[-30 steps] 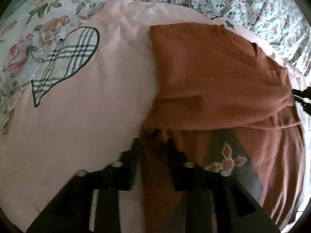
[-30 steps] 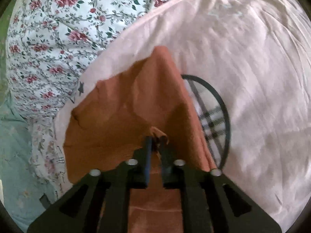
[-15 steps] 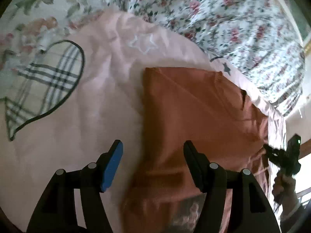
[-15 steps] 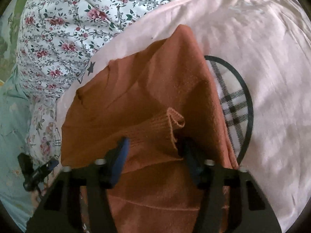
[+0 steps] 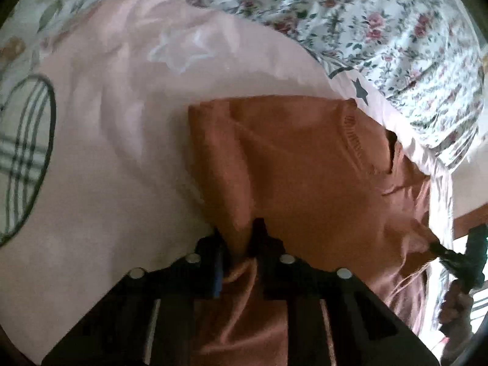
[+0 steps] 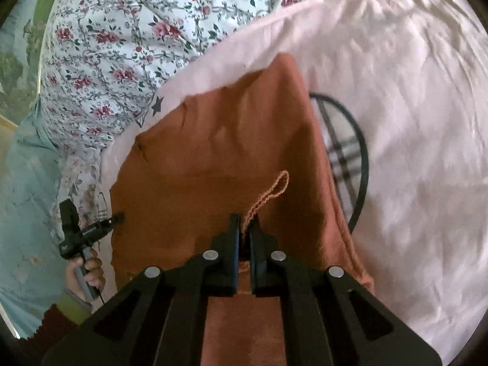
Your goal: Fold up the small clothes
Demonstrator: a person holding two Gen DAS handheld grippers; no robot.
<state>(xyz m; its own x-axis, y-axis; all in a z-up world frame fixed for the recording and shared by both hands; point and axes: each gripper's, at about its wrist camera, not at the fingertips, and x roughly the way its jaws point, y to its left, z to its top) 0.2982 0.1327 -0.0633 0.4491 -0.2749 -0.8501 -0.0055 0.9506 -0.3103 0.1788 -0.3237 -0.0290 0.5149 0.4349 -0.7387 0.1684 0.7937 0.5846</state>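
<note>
Rust-orange knit garment (image 5: pixel 305 177) lies partly folded on the pink blanket (image 5: pixel 116 158) on the bed, near the blanket edge that borders the floral quilt (image 5: pixel 381 24). One side is already doubled over; the ribbed neckline sits toward that quilt-side edge.

Left gripper (image 5: pixel 241 244): jaws closing, with a bunched fold of the knit between them; the fabric is pinched up into a ridge at the tips. Right gripper (image 6: pixel 243 235): jaws pressed together on a thin edge of the same garment (image 6: pixel 213 158); a loose ribbed loop sticks up just past the tips.

Handling, my read:
- Light, soft, zero stiffness. It will drape and sag from any pinch point, so both grips have to move together to keep an edge straight.
- Knit is stretchy and grippy, so slip is unlikely, but pulling the two grips apart will distort the hem.
- Thin pinch on the right is the weak spot: only an edge is caught and it could pull free under tension.
- Best hold: hem or seam corners, both layers at once, not mid-panel.
- Blanket underneath is also soft; a deep pinch may snag it.
</note>
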